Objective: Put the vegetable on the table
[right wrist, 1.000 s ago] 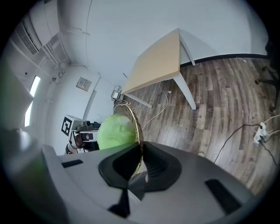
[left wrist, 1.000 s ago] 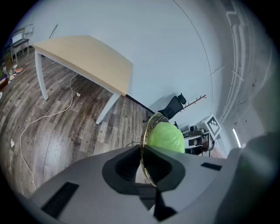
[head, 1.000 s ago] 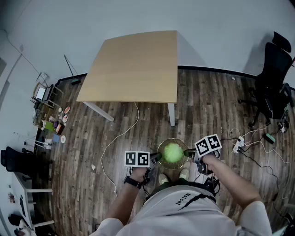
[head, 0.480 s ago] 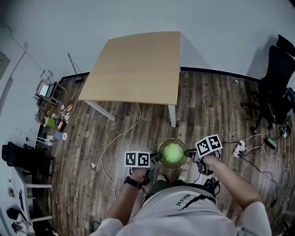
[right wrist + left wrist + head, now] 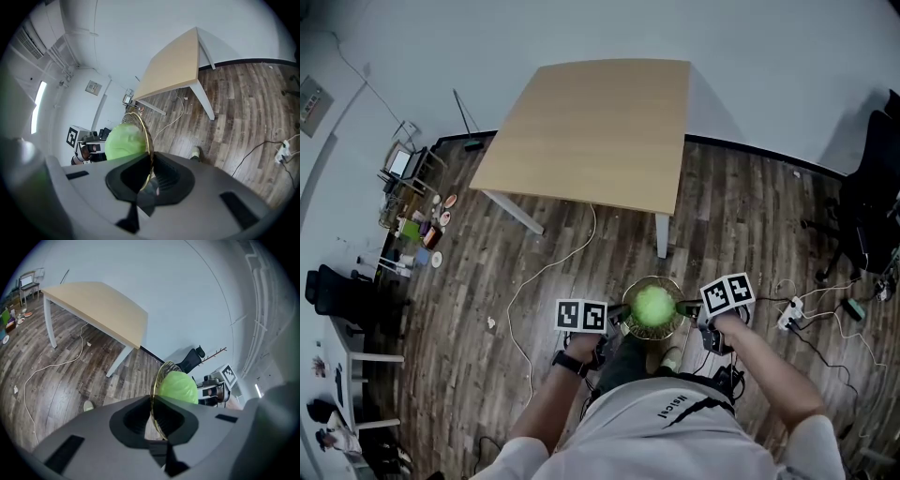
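Note:
A round green cabbage (image 5: pixel 652 306) sits in a gold wire basket (image 5: pixel 651 280) held at waist height over the floor. My left gripper (image 5: pixel 619 319) is shut on the basket's left rim and my right gripper (image 5: pixel 686 307) is shut on its right rim. In the left gripper view the thin rim (image 5: pixel 154 380) runs between the jaws of that gripper (image 5: pixel 152 420), with the cabbage (image 5: pixel 178 386) just beyond. In the right gripper view the rim (image 5: pixel 145 129) is likewise pinched in that gripper (image 5: pixel 149 180), beside the cabbage (image 5: pixel 124 140). The light wooden table (image 5: pixel 591 131) stands ahead with a bare top.
A white cable (image 5: pixel 544 272) trails across the dark wood floor from under the table. A black office chair (image 5: pixel 872 206) and a power strip with cords (image 5: pixel 789 314) are at the right. Small clutter and a rack (image 5: pixel 417 234) line the left wall.
Both grippers still hold the basket with the cabbage. The view has shifted: the table now looks slightly larger and further right, and one of the person's legs has stepped forward.

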